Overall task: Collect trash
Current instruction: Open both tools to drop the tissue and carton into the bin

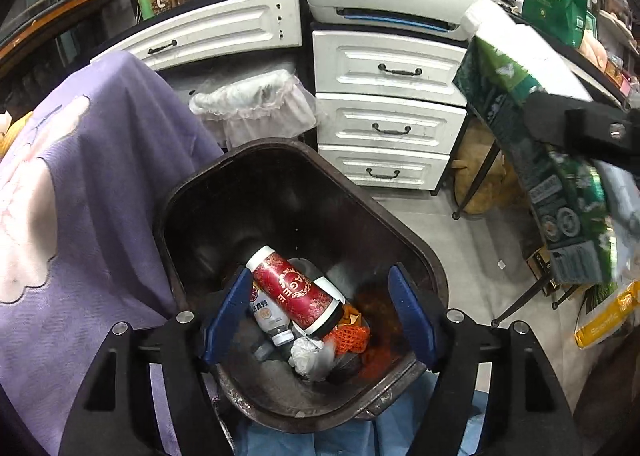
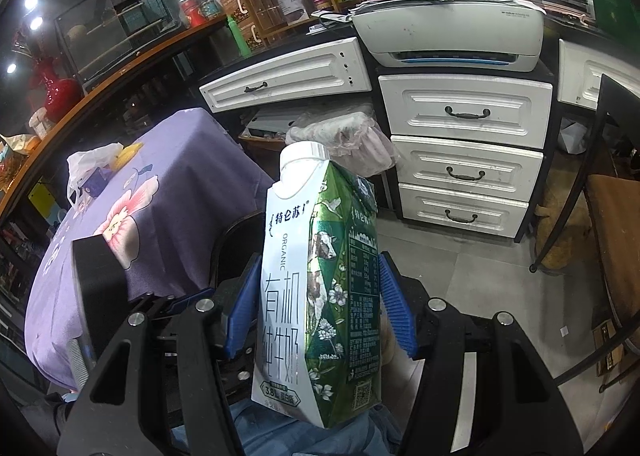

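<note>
Your left tool (image 1: 320, 314) hangs released over the brown bin (image 1: 416, 244), its blue pads (image 1: 226, 314) spread with nothing between them. Your right tool (image 2: 318, 306) is clenched on the milk carton (image 2: 316, 288), one pad on each broad side at about mid-height, the cap end pointing away from you. The carton is stiff card and probably light if emptied; its glossy faces may slip and would cave under a hard squeeze, so the flat sides are the sensible place to hold. In the bin lie one red can (image 1: 294, 292), one small white bottle (image 1: 268, 316), one crumpled white wad (image 1: 310, 356) and some orange netting (image 1: 352, 338). Just past the bin stands one second basket lined with a clear bag (image 1: 256, 104).
</note>
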